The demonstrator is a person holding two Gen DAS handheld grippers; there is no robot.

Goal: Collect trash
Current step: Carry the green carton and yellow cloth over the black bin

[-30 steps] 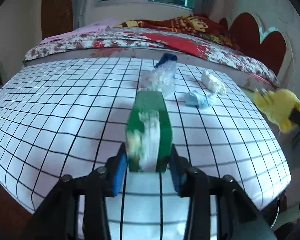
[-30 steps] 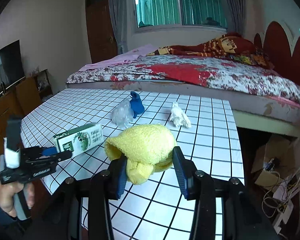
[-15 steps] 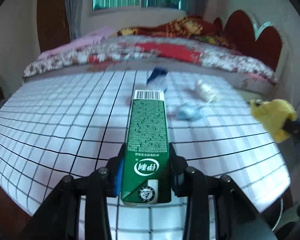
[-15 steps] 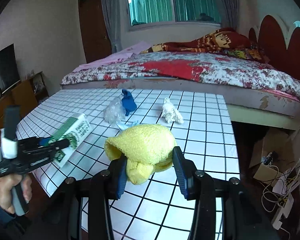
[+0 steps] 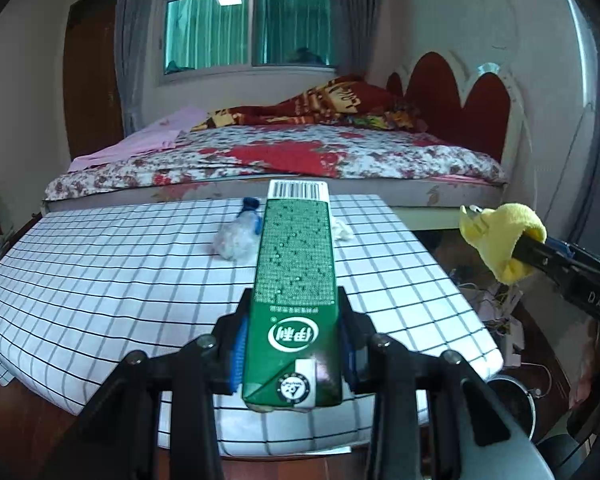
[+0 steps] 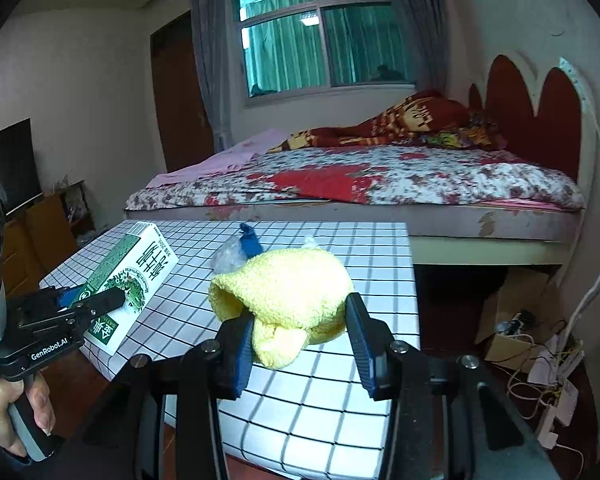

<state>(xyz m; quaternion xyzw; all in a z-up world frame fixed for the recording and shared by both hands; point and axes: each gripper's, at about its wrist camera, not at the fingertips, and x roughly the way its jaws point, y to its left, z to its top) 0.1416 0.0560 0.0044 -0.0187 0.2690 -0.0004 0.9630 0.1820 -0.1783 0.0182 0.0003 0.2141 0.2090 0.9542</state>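
Observation:
My left gripper [image 5: 294, 344] is shut on a green milk carton [image 5: 294, 280] and holds it above the near edge of the checked table [image 5: 100, 272]. The carton [image 6: 130, 280] and left gripper [image 6: 84, 306] also show at the left of the right wrist view. My right gripper [image 6: 298, 340] is shut on a yellow cloth [image 6: 288, 300], held off the table's right side; the cloth also shows in the left wrist view [image 5: 500, 236]. On the table lie a clear plastic wad [image 5: 236, 240], a blue scrap [image 5: 250, 203] and a white tissue [image 5: 342, 230].
A bed [image 5: 280, 156] with a flowered cover stands behind the table. A dark bin rim [image 5: 512, 392] shows on the floor at the table's right. A cardboard box and cables [image 6: 516, 332] lie on the floor at the right. A TV [image 6: 4, 168] stands left.
The left gripper has lifted the carton off the table and pulled back toward me. The right gripper with the cloth has also drawn back and risen a little.

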